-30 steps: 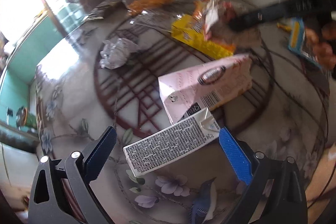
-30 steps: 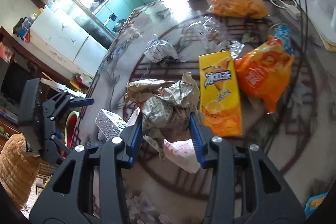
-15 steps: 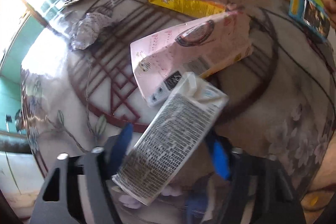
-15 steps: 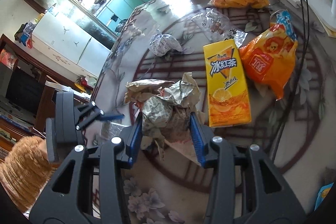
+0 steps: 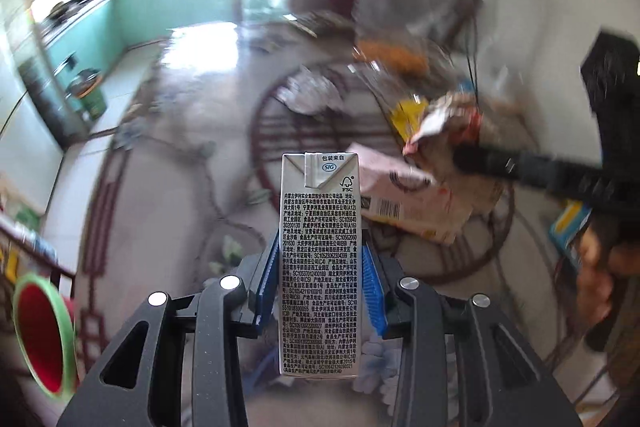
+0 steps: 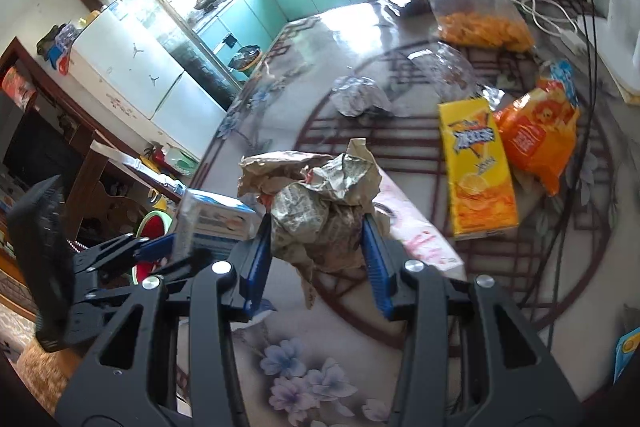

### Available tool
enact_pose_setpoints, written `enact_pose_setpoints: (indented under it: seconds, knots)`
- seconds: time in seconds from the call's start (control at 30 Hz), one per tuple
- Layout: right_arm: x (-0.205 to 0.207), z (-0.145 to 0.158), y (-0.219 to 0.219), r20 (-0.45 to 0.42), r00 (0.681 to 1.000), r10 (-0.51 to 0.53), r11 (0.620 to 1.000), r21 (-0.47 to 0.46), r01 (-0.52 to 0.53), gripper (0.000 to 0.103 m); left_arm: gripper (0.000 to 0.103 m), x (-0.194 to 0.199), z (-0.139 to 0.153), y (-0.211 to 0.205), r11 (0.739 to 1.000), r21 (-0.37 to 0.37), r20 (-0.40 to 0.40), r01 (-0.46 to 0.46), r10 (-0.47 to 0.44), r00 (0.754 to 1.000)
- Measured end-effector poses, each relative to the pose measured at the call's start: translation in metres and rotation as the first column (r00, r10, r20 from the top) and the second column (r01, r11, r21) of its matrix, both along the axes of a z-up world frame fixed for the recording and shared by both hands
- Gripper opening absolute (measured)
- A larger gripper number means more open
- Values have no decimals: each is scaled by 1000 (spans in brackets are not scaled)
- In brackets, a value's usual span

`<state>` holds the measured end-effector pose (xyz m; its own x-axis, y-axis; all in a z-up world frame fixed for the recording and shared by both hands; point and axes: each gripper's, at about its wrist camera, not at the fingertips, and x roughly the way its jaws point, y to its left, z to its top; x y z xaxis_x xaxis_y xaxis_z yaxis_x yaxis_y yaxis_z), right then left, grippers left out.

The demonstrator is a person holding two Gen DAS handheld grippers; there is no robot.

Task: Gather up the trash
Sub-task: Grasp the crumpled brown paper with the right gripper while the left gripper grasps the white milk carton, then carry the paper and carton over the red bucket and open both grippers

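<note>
The left gripper (image 5: 320, 287) has a grey milk carton (image 5: 320, 267) standing upright between its 2 blue pads (image 5: 269, 279), its printed side facing back along the fingers; the jaws are closing and already press on both of its narrow sides. Beyond the carton's top, just ahead and to the right, a pink carton (image 5: 416, 211) lies flat on the bench (image 5: 168, 187). Farther ahead sits a crumpled silver wrapper (image 5: 308, 93), blurred. Down to the left, below the bench edge, is a red bin with a green rim (image 5: 40, 335).

The right gripper (image 6: 316, 247) is clamped partway closed on a wad of crumpled brown paper (image 6: 316, 203), which bulges up and forward between its blue fingers (image 6: 374, 259). Under and just right of that wad the pink carton (image 6: 416, 231) shows on the bench (image 6: 320, 355). Ahead and to the right lies a yellow iced-tea carton (image 6: 476, 167), flat, with an orange snack bag (image 6: 536, 139) touching its far right side. Straight ahead is the silver wrapper (image 6: 356, 95), and beyond it a clear bag of orange snacks (image 6: 480, 23). To the left, the other gripper (image 6: 156, 247) carries the milk carton (image 6: 212, 219) clear of the bench.
</note>
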<state>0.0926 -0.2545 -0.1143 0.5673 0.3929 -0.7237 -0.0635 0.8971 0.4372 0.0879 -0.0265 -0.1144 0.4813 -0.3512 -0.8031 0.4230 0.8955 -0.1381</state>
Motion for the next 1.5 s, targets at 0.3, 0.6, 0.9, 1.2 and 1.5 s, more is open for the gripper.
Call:
enact_pose_setpoints:
  seconds: [0.3, 0.6, 0.9, 1.2, 1.5]
  knots:
    - [-5, 29, 45, 72, 995, 63, 997, -55, -60, 42, 35, -12, 26, 47, 979, -144, 16, -143, 147, 989]
    - [-9, 46, 92, 117, 986, 122, 989, -99, -111, 43, 35, -22, 29, 85, 969, -153, 39, -196, 205, 978]
    - [-8, 48, 134, 111, 986, 124, 986, -129, -110, 43, 35, -23, 29, 128, 963, -173, 32, -209, 218, 976]
    - [-15, 51, 177, 110, 989, 100, 987, -137, -85, 43, 35, -16, 20, 178, 958, -181, 11, -223, 229, 973]
    - [-15, 52, 225, 106, 989, 100, 985, -149, -84, 43, 35, -8, 18, 242, 937, -193, 7, -291, 298, 955]
